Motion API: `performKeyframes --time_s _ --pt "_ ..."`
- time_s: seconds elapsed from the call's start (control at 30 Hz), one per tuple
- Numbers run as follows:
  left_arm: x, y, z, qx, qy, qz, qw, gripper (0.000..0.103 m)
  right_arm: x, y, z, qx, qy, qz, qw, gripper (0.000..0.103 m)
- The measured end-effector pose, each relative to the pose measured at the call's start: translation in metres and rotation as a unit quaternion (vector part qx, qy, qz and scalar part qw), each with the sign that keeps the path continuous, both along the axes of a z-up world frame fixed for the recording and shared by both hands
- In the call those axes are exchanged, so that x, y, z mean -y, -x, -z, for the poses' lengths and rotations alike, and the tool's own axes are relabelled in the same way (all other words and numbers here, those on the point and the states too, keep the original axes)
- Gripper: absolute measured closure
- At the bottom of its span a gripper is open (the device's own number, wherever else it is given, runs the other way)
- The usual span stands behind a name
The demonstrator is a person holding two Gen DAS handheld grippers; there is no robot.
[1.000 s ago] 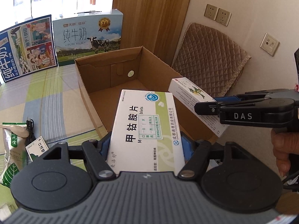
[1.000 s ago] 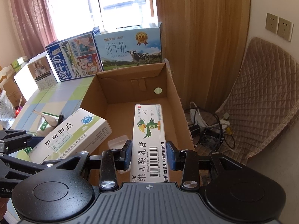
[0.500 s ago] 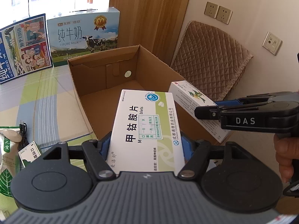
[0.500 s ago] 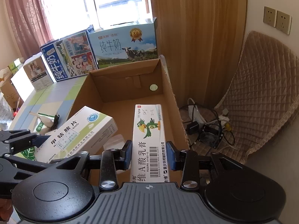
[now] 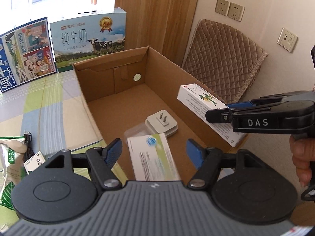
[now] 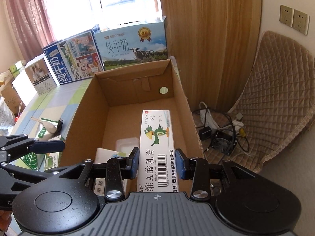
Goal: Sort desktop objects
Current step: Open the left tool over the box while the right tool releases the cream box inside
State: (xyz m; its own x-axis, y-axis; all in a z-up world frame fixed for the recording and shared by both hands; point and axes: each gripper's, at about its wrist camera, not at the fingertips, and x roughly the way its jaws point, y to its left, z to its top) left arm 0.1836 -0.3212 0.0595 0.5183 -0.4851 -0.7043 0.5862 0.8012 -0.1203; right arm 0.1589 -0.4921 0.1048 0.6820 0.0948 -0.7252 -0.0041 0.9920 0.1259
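Your left tool (image 5: 153,151) stands wide, its blue pads clear on both sides of the white-and-green tablet box (image 5: 152,158) just ahead of it. The box is blurred in the left wrist view, so it may be falling rather than resting; it sits over the near end of the cardboard box (image 5: 86,90). Just beyond the tablet box, on the carton floor, a clear plastic case (image 5: 135,132) lies touching a white plug adapter (image 5: 161,123) with its two prongs up.

Your right tool (image 6: 156,163) is clamped on the long ointment box (image 6: 156,135) with the green parrot, pads pressed to both long sides near the barcode end. The box points forward over the carton's right half, held above the floor. To the tool's left, the tablet box (image 6: 110,153) shows low in the carton, with the clear plastic case (image 6: 127,144) just past it.

Left of the carton, on the checked worktop (image 6: 49,102), lie a green leaf-print pouch (image 5: 7,163), a black cable (image 5: 27,139) and a small white-and-green box (image 5: 34,161). Two milk cartons (image 6: 133,47) stand behind the cardboard box, beneath the window.
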Motion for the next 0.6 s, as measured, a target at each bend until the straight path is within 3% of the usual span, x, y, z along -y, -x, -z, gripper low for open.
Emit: performKeyframes --time_s 0.37,0.6 --pt "-0.014 0.001 -0.004 0.007 0.003 -0.011 0.9999 0.035 -0.004 -0.001 0.0 0.008 -0.021 -0.005 1.0 0.067" --pt "-0.019 0.003 -0.004 0.006 0.001 -0.013 0.9999 0.035 -0.006 0.003 -0.002 0.009 -0.019 0.003 1.0 0.057"
